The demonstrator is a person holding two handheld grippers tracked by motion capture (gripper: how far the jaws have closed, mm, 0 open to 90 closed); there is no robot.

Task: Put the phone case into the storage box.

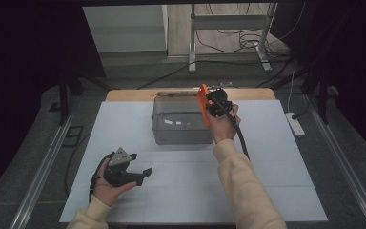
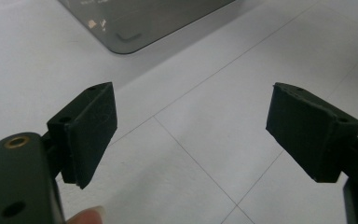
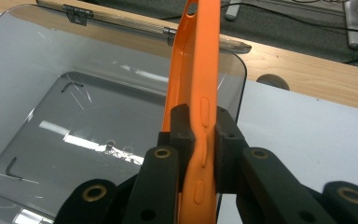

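An orange phone case [image 1: 202, 102] stands on edge over the right end of a clear plastic box [image 1: 181, 125]. My right gripper [image 1: 208, 110] is shut on it. In the right gripper view the black pads pinch the orange phone case [image 3: 200, 79] at its side buttons, right gripper [image 3: 205, 135], with the open clear box [image 3: 51, 93] just below and to the left. The box's lid [image 3: 121, 23] lies folded back on its hinges. My left gripper [image 1: 141, 163] rests near the table's front left, open with nothing between its fingers; left gripper [image 2: 191, 135] faces a corner of the box [image 2: 135, 28].
A white sheet [image 1: 195, 191] covers the wooden table [image 3: 307, 79]. Beyond the table a metal frame [image 1: 228, 38] and cables stand on the floor. A white power strip [image 1: 295, 124] lies on the floor at the right.
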